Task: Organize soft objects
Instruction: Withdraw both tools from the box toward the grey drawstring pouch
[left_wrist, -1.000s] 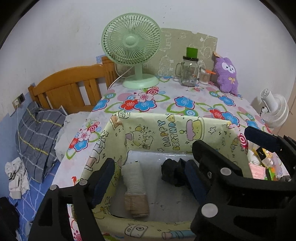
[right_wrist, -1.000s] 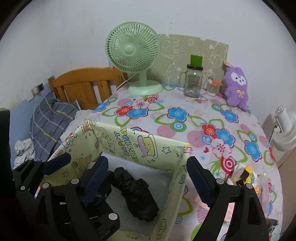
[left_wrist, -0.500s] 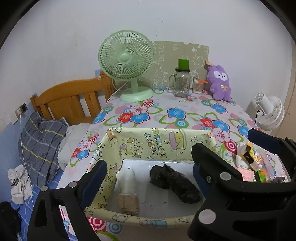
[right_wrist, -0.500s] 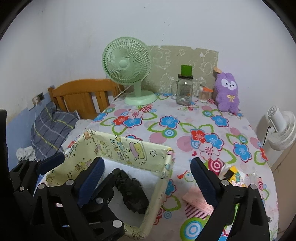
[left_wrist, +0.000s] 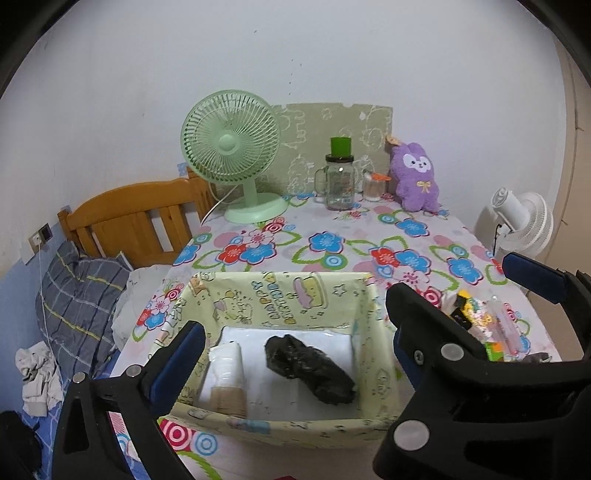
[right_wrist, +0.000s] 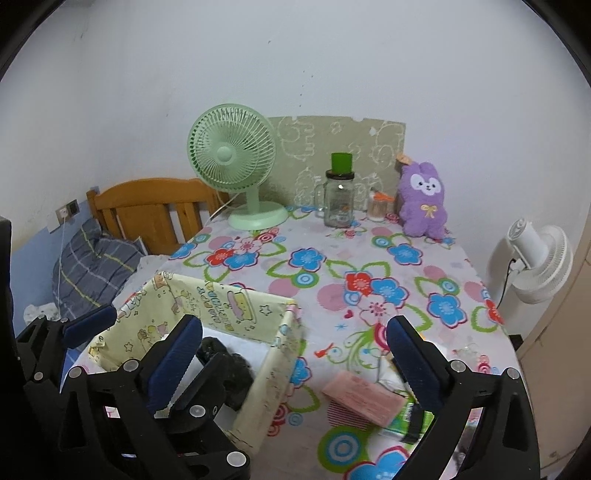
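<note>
A yellow-green cartoon-print fabric bin stands at the near edge of the flowered table. Inside lie a white-and-beige rolled cloth on the left and a black rolled bundle on the right. My left gripper hovers above and behind the bin, its jaws opening, with nothing between the pads. My right gripper hangs over the bin's right wall, its jaws opening too, also with nothing between the pads. The black bundle shows partly behind its left finger. A purple plush rabbit sits at the far right.
At the table's back stand a green desk fan, a glass jar with a green lid and a small cup. A pink pack and snack packets lie right of the bin. A white fan, a wooden headboard and a pillow flank the table.
Both grippers have drawn back and up from the bin while their jaws widened. The white roll and the black bundle stay lying in the bin.
</note>
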